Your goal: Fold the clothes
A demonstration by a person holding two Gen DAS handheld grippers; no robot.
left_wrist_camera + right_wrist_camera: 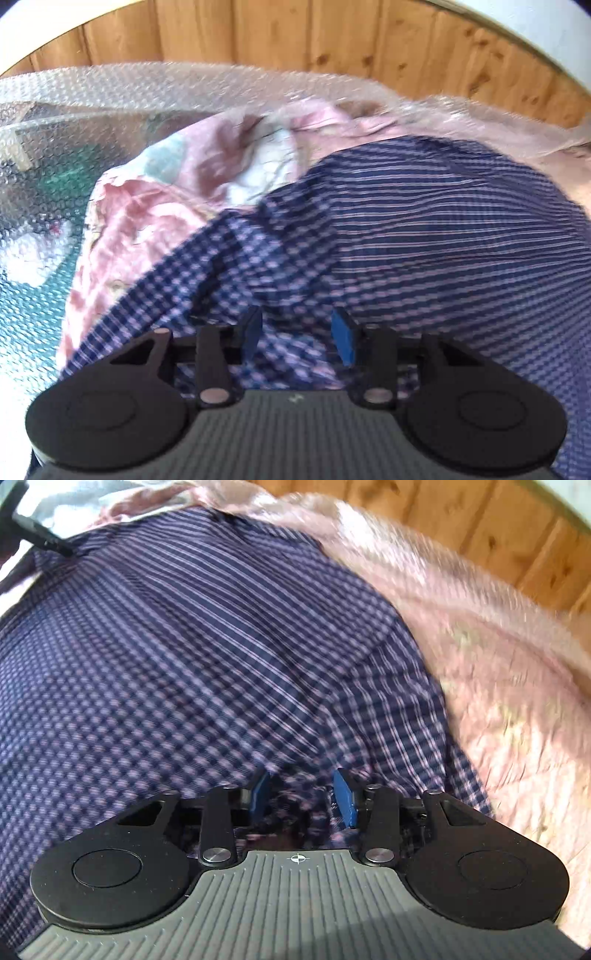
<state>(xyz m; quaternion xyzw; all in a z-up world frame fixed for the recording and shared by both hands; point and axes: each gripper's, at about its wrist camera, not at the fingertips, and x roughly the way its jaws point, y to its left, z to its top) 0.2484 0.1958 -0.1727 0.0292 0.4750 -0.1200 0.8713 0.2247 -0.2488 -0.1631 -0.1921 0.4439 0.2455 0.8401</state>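
Observation:
A navy shirt with a pale pink check (406, 221) lies spread over the bed and fills most of the right wrist view (184, 646). My left gripper (298, 334) hangs just over the shirt's near left part. Its blue pads stand apart, and checked cloth shows in the gap without being pinched. My right gripper (303, 797) is low over the shirt near its right edge. It is open too, with a rumpled fold of the shirt lying loose between the pads. Both views are blurred.
A crumpled pink patterned cloth (147, 206) lies left of and behind the shirt. Bubble wrap (74, 110) covers the surface at the left. A pale pink quilted cover (498, 683) lies right of the shirt. Wood panelling (295, 37) stands behind. A dark bar (40, 535) crosses the right wrist view's top left corner.

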